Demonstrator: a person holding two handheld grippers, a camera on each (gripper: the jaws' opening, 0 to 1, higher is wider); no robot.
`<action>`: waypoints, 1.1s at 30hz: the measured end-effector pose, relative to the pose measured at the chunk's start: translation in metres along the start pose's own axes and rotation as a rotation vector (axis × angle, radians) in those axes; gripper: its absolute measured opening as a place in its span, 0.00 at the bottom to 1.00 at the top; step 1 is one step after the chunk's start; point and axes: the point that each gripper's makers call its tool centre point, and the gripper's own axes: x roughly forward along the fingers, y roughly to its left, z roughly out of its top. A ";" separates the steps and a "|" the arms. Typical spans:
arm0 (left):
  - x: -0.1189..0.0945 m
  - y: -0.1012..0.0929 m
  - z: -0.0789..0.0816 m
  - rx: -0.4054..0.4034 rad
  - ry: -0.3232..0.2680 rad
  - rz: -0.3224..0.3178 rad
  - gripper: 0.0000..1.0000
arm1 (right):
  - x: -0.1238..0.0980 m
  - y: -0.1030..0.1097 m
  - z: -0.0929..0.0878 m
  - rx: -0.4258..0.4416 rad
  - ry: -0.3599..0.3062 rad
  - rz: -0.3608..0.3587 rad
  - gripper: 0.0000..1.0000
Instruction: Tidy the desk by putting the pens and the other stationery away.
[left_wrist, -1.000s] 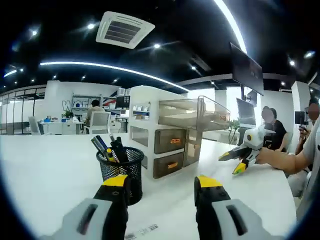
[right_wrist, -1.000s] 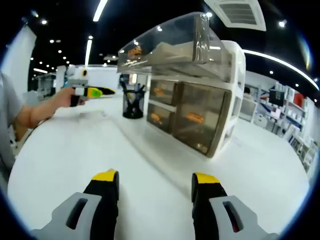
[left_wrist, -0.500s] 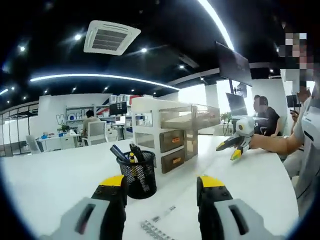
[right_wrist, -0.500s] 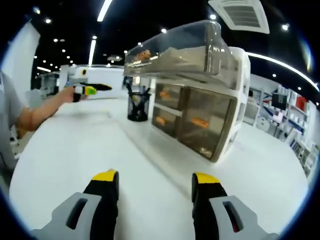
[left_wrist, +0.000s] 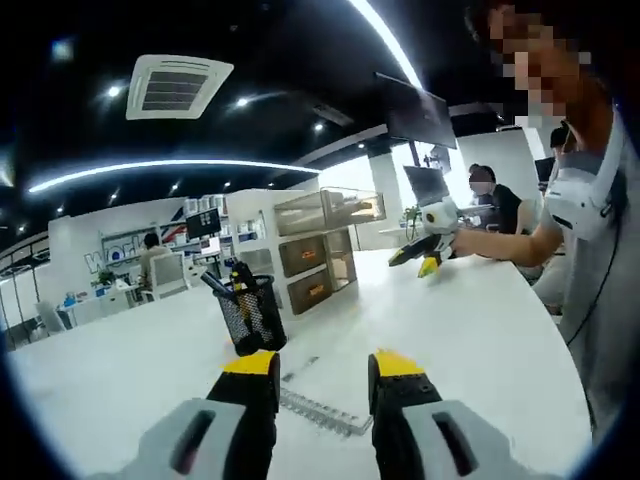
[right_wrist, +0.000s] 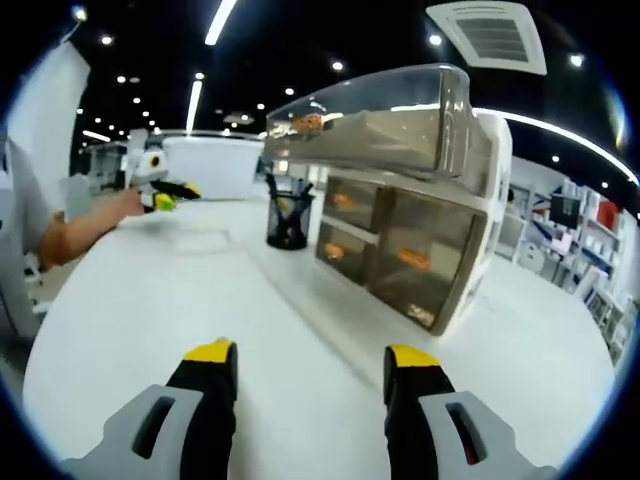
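**Two empty grippers over a white desk**

Two sets of yellow-tipped jaws stand spread with nothing between them. In the left gripper view the left gripper (left_wrist: 321, 368) hangs over the white desk (left_wrist: 480, 340), and a strip of staples (left_wrist: 318, 411) lies flat on the desk just beyond its fingertips, on the near side of the pen holder. That black mesh pen holder (left_wrist: 248, 315) stands upright farther back, with several pens (left_wrist: 228, 285) sticking out of its top. Just past the holder sits a drawer unit (left_wrist: 315, 255), its top clear drawer pulled out. Beyond the unit, the right gripper (left_wrist: 425, 250) is held in a person's hand (left_wrist: 468, 243) above the desk, well apart from the holder.

In the right gripper view the right gripper (right_wrist: 310, 362) hovers above bare desk, the drawer unit (right_wrist: 420, 250) close ahead with the holder (right_wrist: 290, 218) behind its far end, and the left gripper (right_wrist: 160, 188) is held up farther off.
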 end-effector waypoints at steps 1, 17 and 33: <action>-0.002 0.011 -0.003 0.026 0.004 0.052 0.29 | 0.000 0.000 0.000 0.000 0.000 0.001 0.55; -0.004 -0.006 -0.043 0.062 0.180 -0.036 0.30 | 0.002 0.004 -0.002 -0.009 0.010 0.013 0.55; -0.008 -0.007 -0.054 0.024 0.231 -0.056 0.16 | 0.002 0.005 -0.001 -0.011 0.007 0.020 0.55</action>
